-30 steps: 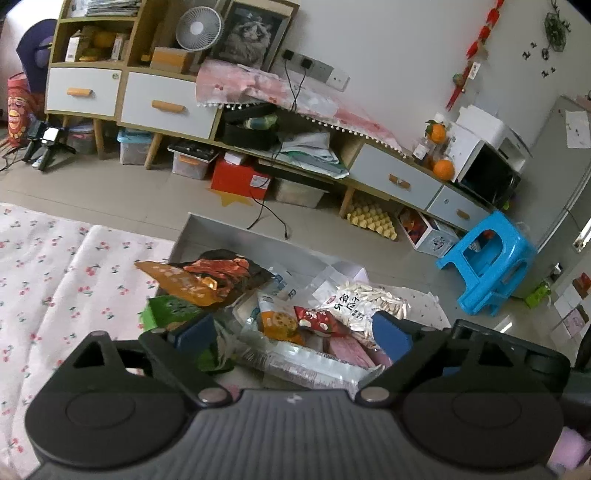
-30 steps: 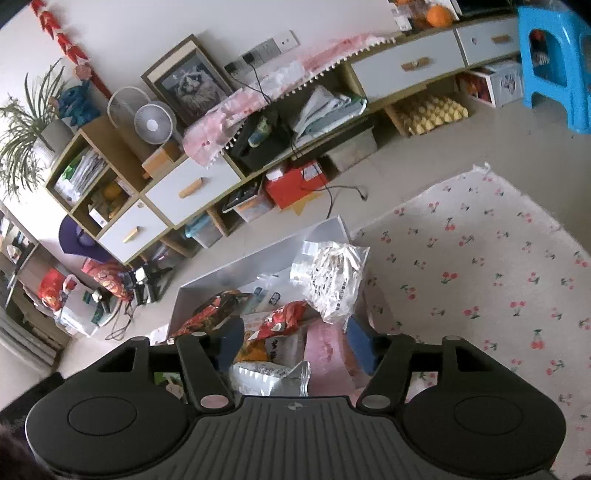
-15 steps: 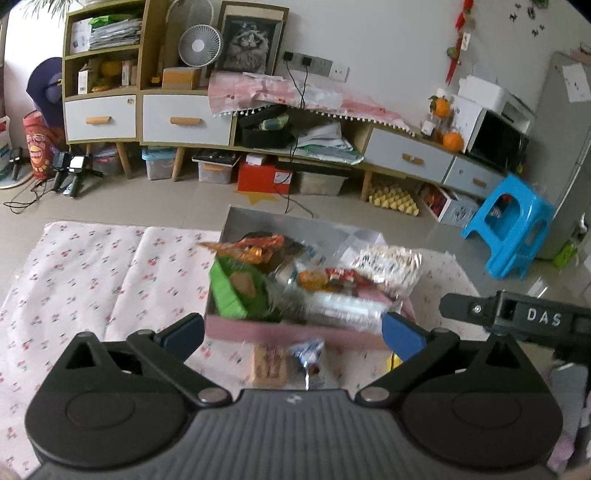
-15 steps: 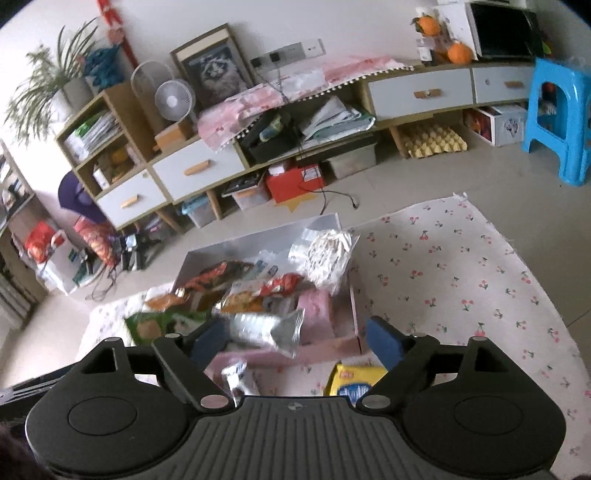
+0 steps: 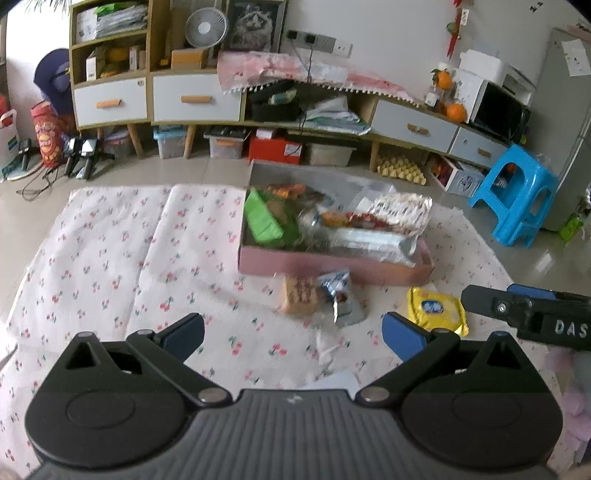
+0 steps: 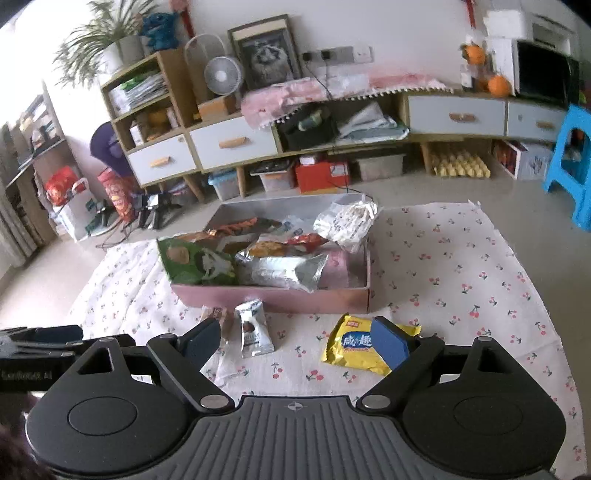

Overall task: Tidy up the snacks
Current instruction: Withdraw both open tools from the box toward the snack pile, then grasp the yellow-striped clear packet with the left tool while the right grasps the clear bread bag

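A white plastered wall (image 6: 406,22) closes the room at twelve o'clock, with a long low wooden sideboard with white drawers (image 6: 456,110) against it. A small white desk fan (image 6: 219,75) and a framed cat portrait (image 6: 264,55) stand on top. At three o'clock a bright blue plastic stool (image 5: 517,194) rests on the pale glossy tiled floor (image 6: 29,266). A white cherry-print cloth (image 5: 103,236) covers the floor nearer in.
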Demonstrator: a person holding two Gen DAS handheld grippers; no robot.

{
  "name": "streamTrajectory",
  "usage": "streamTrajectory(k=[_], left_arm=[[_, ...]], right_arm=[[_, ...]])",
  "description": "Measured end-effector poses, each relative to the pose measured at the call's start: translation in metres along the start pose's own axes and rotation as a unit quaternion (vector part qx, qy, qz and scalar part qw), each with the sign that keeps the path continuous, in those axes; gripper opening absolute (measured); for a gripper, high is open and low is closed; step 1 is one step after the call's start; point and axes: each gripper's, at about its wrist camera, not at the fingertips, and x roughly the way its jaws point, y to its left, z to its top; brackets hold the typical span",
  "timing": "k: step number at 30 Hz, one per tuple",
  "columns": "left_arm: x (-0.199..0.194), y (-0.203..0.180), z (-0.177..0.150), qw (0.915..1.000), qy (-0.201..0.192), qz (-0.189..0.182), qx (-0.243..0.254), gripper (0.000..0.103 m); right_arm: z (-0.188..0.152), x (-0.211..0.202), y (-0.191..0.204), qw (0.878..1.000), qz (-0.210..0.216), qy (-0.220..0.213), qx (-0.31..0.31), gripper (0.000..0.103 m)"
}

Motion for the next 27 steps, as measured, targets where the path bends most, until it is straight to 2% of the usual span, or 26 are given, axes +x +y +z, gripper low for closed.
streamTrajectory(k=[6, 9, 13, 19, 22, 27], left_arm=[[0.008, 0.005, -0.013, 0.9995, 0.026, -0.001, 0.020, 0.103], [0.011, 0.005, -0.022, 0.9984, 0.041, -0.003, 0.040, 0.103], [0.013, 0.003, -0.037, 0.9950, 0.060, -0.022, 0.077, 0.102], [0.014, 0.000, -0.057, 0.9819, 0.079, -0.045, 0.166, 0.098], [0.018, 0.005, -0.065, 0.9747, 0.093, -0.058, 0.195, 0.096], [0.030, 0.016, -0.071, 0.9680, 0.114, -0.043, 0.219, 0.089]], right_arm=[[-0.018, 0.009, 0.015, 0.998, 0.000, 0.017, -0.055, 0.090], [-0.022, 0.014, 0.015, 0.998, -0.007, 0.028, -0.062, 0.090], [-0.032, 0.014, 0.016, 0.996, 0.012, 0.049, -0.073, 0.090], [-0.064, 0.006, 0.032, 0.983, 0.028, 0.053, -0.172, 0.090], [-0.079, 0.002, 0.032, 0.976, 0.050, 0.065, -0.199, 0.090], [-0.098, -0.002, 0.026, 0.964, 0.053, 0.085, -0.246, 0.090]])
